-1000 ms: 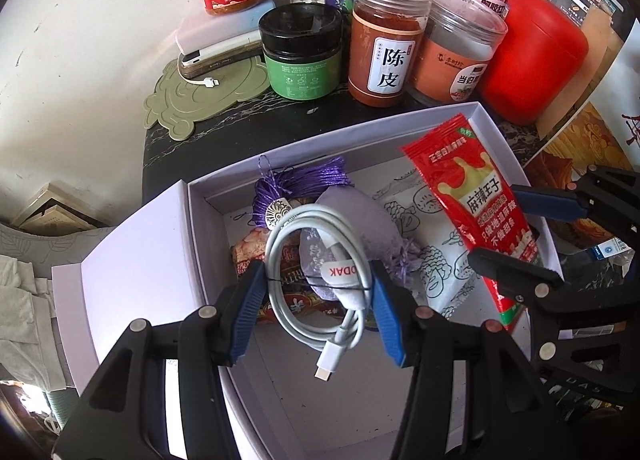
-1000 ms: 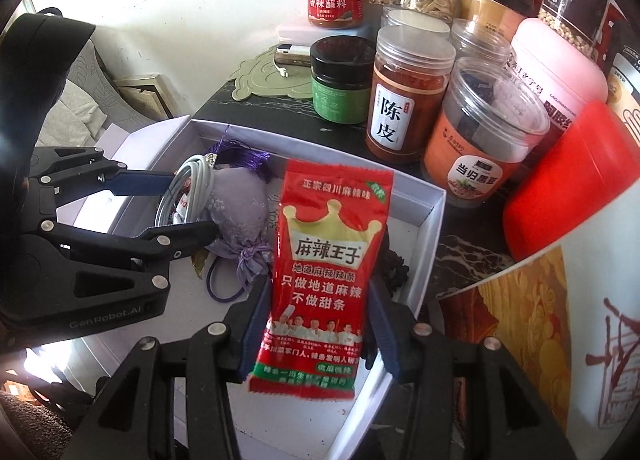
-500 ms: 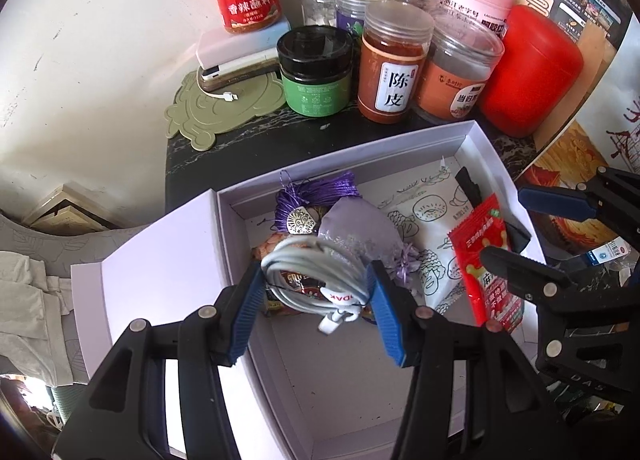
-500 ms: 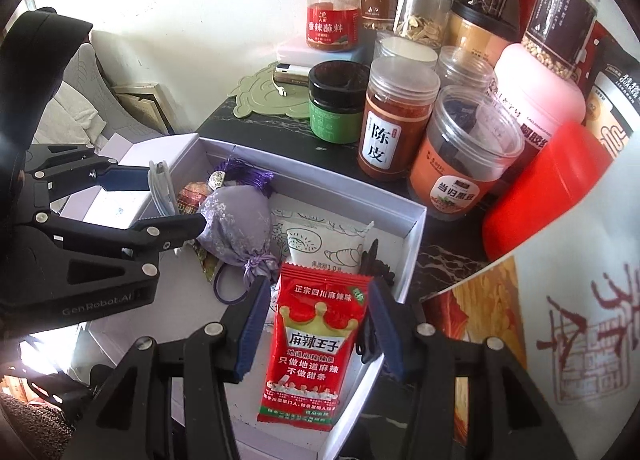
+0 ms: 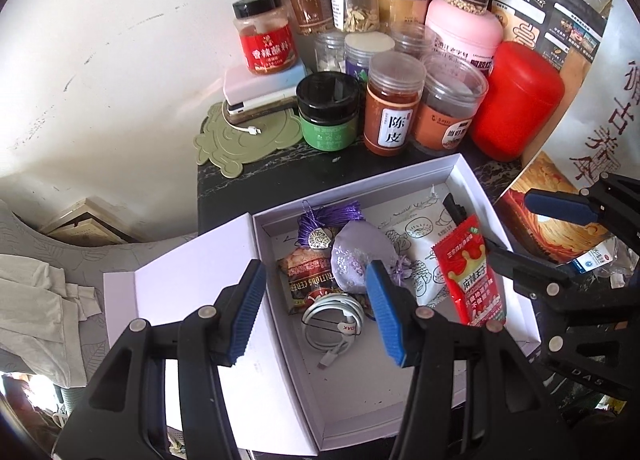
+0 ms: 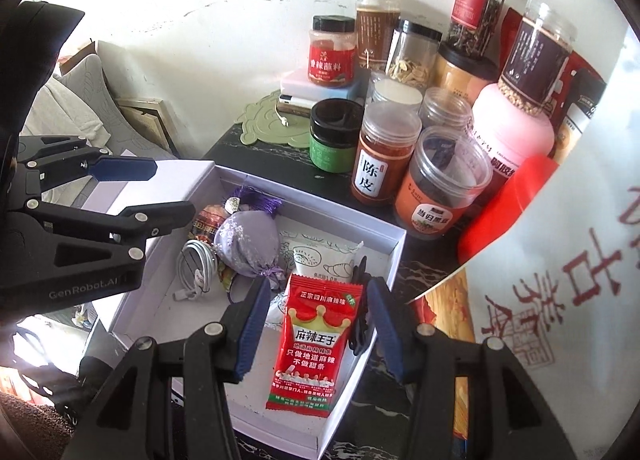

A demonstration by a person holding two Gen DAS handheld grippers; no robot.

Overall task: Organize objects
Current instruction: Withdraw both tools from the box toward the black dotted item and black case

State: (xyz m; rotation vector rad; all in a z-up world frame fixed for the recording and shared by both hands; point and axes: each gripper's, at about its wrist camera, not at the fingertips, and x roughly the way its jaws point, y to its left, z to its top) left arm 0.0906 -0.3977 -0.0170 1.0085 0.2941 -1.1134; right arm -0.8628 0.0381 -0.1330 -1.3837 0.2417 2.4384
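Box nearly packed, jars a bump away

Both grippers hang spread and empty over the white box [image 5: 472,184]. The left gripper [image 5: 316,312] is above the white cable [image 5: 334,316], the right gripper [image 6: 316,326] above the red snack packet [image 6: 316,344] by the box's right wall. My worry: a careless swing could topple the jars [image 6: 384,164] crowded along the box's far edge.
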